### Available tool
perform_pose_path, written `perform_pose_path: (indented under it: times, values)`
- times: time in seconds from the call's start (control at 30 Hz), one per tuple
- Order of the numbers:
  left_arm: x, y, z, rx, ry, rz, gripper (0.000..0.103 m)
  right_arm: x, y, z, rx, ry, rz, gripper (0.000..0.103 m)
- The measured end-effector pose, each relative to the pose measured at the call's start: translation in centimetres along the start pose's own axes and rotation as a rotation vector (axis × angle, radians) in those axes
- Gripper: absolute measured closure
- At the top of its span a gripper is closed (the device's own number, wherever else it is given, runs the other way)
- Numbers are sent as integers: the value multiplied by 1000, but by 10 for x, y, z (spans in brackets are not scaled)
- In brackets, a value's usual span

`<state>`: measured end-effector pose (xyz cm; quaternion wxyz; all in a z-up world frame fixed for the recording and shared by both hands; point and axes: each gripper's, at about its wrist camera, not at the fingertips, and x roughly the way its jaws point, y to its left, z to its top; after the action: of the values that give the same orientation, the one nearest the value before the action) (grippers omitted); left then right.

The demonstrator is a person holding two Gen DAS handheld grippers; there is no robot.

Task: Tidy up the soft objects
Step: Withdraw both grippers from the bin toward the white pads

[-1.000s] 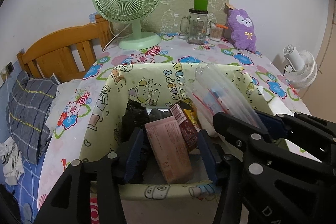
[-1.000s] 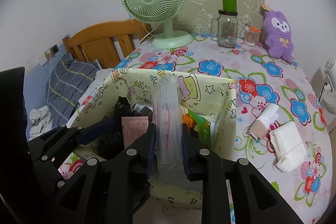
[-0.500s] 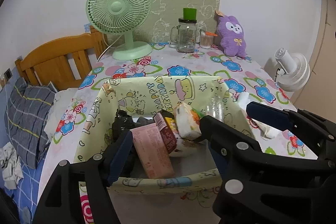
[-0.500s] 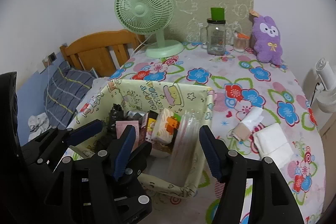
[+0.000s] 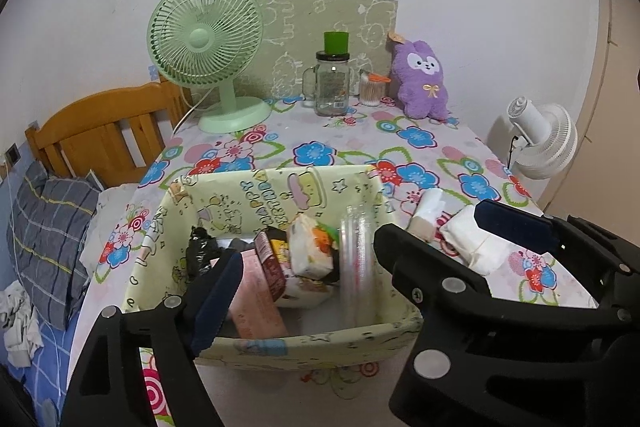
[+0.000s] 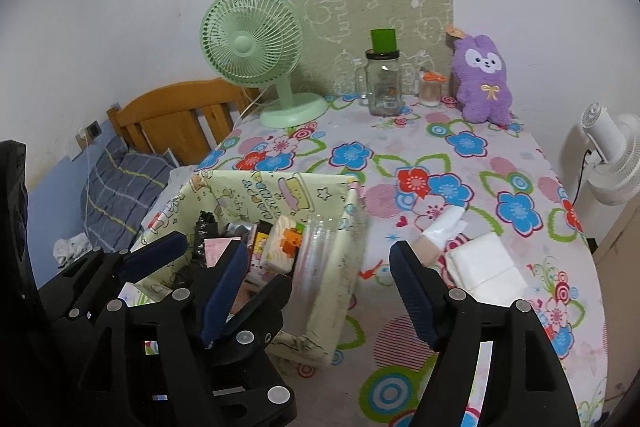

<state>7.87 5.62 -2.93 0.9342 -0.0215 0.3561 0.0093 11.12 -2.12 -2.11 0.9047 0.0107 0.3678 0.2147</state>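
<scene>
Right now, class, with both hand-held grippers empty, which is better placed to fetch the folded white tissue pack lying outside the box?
Probably the right hand-held gripper: the white tissue pack lies just beyond its right finger, outside the box.

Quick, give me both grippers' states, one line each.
Left gripper: open, jaws just been opening, holding nothing.
Right gripper: open, jaws just been opening, clear plastic pack released into the box.
</scene>
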Motion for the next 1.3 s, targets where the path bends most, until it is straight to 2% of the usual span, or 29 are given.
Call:
perform_pose_path:
  times: [0.2,0.5,0.9,1.3]
  values:
    - [-5,-15,2,12,-18,0,15,-13,-13,-1,12,-21,-30,20]
    - [-13,-38,4,23,-49,-5,9,-33,-35,-3,24,-57,-64,18]
    - [-24,-71,5,44,-71,-11,6,-57,-60,-8,37,-100,-107,12]
    - [-26,-101,2,59,-65,-19,5,-75,-84,-16,51,-127,-151,11]
